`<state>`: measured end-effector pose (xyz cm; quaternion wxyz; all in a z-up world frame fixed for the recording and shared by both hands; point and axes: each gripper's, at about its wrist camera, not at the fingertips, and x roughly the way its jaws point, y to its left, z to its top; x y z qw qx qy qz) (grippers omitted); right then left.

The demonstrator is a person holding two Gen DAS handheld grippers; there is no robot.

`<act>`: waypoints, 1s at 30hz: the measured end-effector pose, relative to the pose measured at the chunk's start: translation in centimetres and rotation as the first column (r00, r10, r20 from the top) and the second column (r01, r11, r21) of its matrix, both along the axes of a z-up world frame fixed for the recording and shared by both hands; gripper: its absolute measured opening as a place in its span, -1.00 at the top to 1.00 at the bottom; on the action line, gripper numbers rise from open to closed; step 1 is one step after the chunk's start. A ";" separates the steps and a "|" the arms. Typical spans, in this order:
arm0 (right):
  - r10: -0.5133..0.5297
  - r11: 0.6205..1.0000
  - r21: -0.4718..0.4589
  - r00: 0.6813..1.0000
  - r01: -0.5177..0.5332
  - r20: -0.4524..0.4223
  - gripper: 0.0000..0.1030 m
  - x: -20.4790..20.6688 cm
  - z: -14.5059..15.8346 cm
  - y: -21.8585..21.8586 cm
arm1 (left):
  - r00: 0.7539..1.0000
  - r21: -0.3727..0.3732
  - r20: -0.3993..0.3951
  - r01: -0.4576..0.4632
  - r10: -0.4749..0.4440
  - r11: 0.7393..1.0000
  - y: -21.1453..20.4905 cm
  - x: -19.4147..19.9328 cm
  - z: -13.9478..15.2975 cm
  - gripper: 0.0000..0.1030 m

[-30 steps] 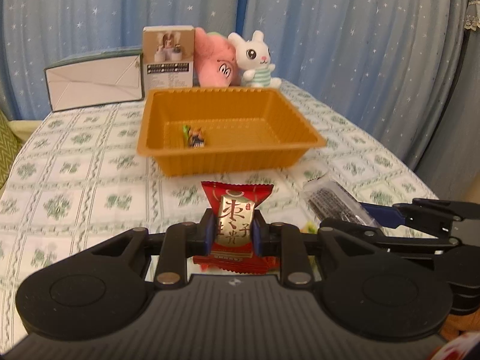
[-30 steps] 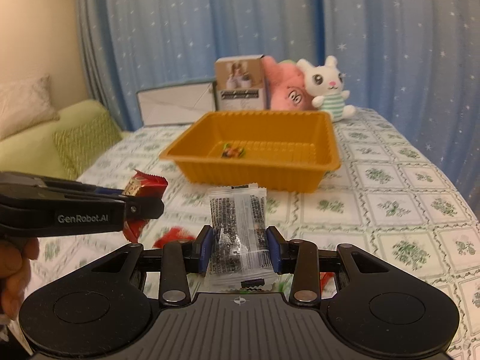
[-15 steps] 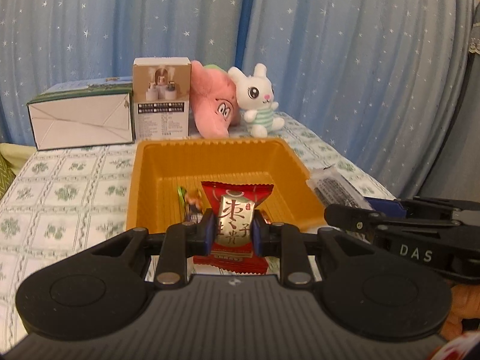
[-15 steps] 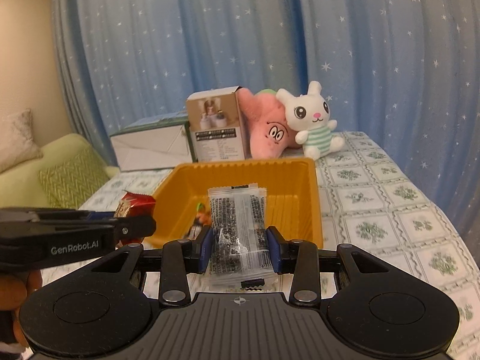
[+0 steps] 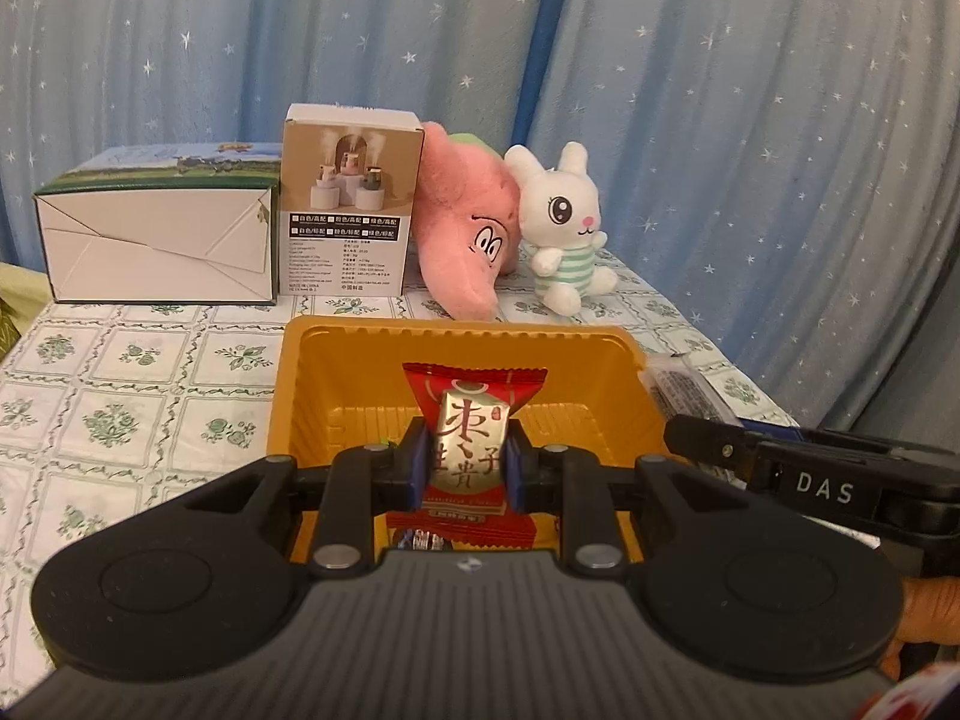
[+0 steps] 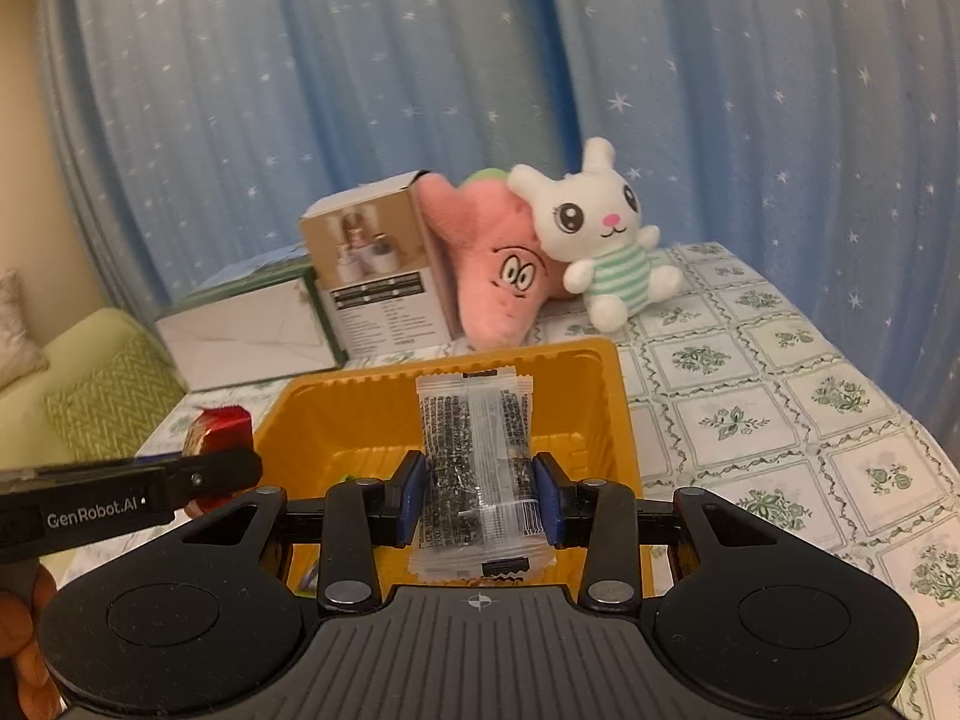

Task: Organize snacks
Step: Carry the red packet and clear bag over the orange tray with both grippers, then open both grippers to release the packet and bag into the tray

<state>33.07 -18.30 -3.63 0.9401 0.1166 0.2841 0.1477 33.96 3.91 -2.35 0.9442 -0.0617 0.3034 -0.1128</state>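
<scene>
Having carried both snacks forward over the orange tray (image 5: 300, 372), my left gripper (image 5: 462, 468) clamps the red candy (image 5: 471, 420) and my right gripper (image 6: 480, 495) the clear packet (image 6: 474, 420), tray floor at twelve o'clock, so dropping comes next.

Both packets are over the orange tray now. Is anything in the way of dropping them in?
Nothing visible blocks either drop. The red snack packet in the left gripper and the clear snack packet in the right gripper hang over the orange tray. Small wrapped candies already lie on its floor, low and near the front.
</scene>
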 end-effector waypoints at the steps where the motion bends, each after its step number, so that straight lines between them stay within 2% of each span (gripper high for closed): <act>1: -0.007 1.000 0.003 1.000 0.007 -0.004 0.25 0.4 -0.1 -0.1 | 1.000 -0.007 -0.008 -0.001 0.001 1.000 0.0 0.5 -0.2 0.57; 4: -0.009 1.000 0.003 1.000 0.009 -0.018 0.25 1.5 -0.7 0.2 | 1.000 -0.026 -0.031 0.003 -0.003 1.000 -0.2 1.8 -1.0 0.57; 12: -0.014 1.000 -0.003 0.999 0.014 -0.047 0.25 2.8 -2.0 0.3 | 0.997 -0.018 -0.069 0.025 -0.026 1.000 -1.0 2.8 -2.5 0.57; 27: -0.026 1.000 -0.010 0.998 0.025 -0.065 0.25 3.0 -2.4 0.0 | 0.995 -0.002 -0.091 0.046 -0.046 0.999 -2.5 3.3 -3.6 0.55; 28: -0.027 1.000 -0.011 0.998 0.026 -0.065 0.25 3.0 -2.4 0.0 | 0.995 0.001 -0.092 0.044 -0.043 0.999 -2.5 3.3 -3.6 0.54; 30: -0.027 1.000 -0.010 0.997 0.027 -0.066 0.25 3.0 -2.4 0.1 | 0.995 0.010 -0.093 0.033 -0.032 0.999 -2.4 3.2 -3.7 0.23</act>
